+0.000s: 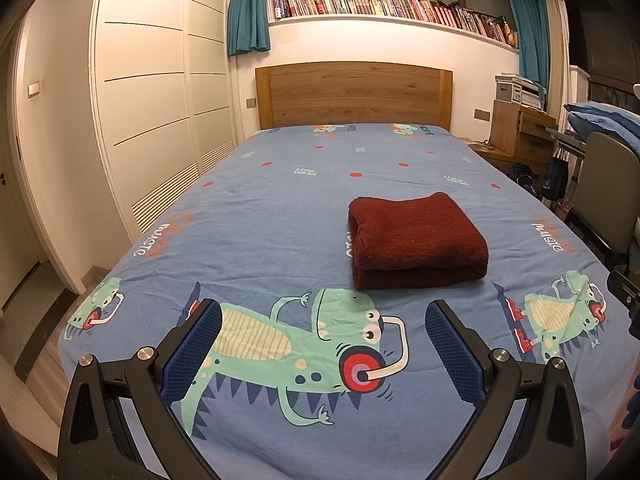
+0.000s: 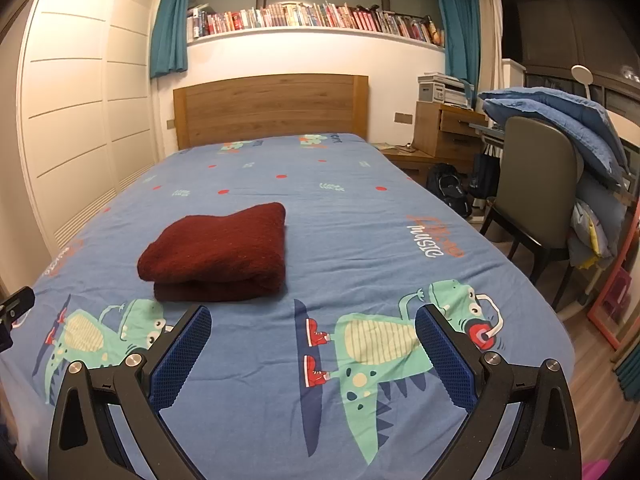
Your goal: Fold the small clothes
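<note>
- Surveying the left wrist view: left gripper (image 1: 323,346), jaws spread wide, nothing between them, held over the near end of the blue dinosaur-print bedsheet (image 1: 280,200).
- Same view: folded dark red knit garment (image 1: 416,240), lying flat on the sheet ahead of the jaws and off to their right, well apart from both blue pads (image 1: 196,352).
- Same view: the garment forms a compact stacked rectangle; rounded fold along its left side, layered edges facing the camera; long axis runs roughly across the bed, slightly skewed.
- Same view: wooden headboard (image 1: 354,94) at the far end; bookshelf (image 1: 392,10) above.
- Right wrist view: right gripper (image 2: 313,344), jaws likewise released and empty, over the near end of the sheet.
- Same view: the garment (image 2: 218,254) sits ahead and to the left of the jaws, near the left pad's tip but not touching.
- Same view: chair (image 2: 536,184) beside the bed, heaped with blue bedding (image 2: 560,120).
- Judgement: the garment lies between the two grippers, roughly equally reachable; folding looks complete or nearly so.
</note>
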`<state>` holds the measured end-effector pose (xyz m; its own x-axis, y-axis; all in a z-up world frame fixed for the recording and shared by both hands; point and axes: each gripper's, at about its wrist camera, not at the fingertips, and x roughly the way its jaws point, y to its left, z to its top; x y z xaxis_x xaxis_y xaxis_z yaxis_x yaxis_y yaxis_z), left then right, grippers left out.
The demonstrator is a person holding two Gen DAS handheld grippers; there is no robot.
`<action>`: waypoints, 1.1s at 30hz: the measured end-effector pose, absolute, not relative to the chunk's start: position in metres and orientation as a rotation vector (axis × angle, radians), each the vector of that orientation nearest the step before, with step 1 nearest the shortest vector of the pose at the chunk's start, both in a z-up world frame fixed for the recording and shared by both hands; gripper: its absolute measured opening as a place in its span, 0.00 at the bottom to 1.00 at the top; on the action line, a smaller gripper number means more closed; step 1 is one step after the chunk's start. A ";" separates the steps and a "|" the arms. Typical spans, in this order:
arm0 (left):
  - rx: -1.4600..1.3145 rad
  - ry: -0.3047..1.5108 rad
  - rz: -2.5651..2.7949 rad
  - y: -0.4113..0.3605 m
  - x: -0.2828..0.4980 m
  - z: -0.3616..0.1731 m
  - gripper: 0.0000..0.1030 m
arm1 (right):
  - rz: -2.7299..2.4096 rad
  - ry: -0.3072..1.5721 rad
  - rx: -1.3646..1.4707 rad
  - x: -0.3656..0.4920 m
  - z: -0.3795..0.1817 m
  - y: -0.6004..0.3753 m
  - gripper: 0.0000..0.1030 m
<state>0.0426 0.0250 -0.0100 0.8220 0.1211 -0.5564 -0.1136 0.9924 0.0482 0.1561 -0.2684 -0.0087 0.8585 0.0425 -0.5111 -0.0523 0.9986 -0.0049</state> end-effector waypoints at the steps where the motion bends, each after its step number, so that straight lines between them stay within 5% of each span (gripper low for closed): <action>1: 0.014 0.593 0.125 0.025 0.043 -0.010 0.97 | 0.050 0.537 -0.019 0.156 -0.009 -0.269 0.99; 33: 0.019 0.601 0.125 0.017 0.043 -0.016 0.97 | 0.051 0.535 -0.031 0.156 -0.012 -0.263 0.99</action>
